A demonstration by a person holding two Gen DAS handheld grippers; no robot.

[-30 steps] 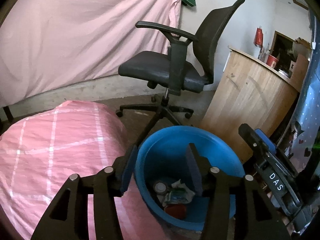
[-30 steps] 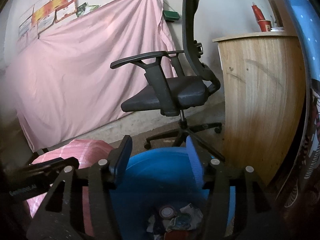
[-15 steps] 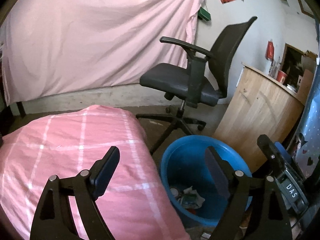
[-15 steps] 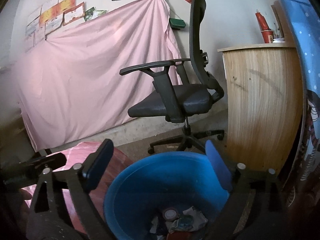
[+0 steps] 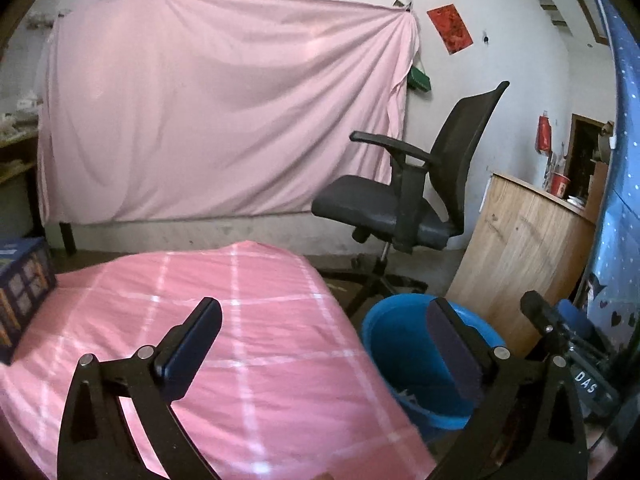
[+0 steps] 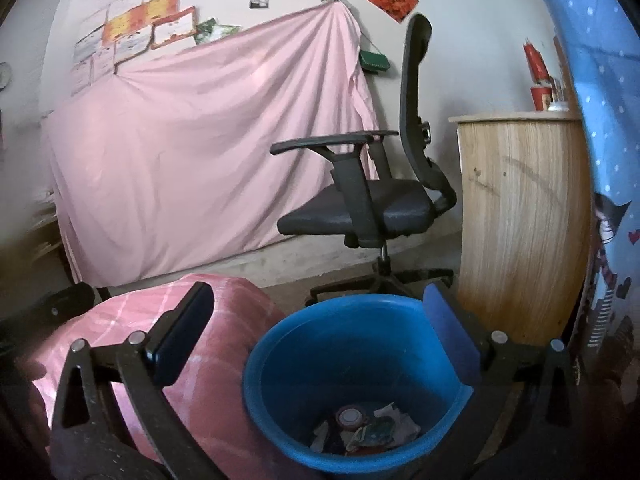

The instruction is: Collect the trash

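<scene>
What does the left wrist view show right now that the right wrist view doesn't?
Left wrist only: a dark blue box on the pink checked cover, and the left gripper, jaws opening with nothing between them. Right wrist only: the trash lying at the bottom of the blue bucket, and the right gripper, open and empty. Both: bucket, office chair, wooden cabinet, hung pink sheet.

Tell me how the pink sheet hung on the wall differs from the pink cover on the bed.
The pink sheet is plain, while the bed cover carries a white check of crossing lines. The sheet hangs upright against the wall, pinned at an upper corner so folds fan down from it; the cover lies spread over the bed beside the blue bucket. The sheet is a paler pink, the cover a deeper one. Both are pink cloth.
</scene>
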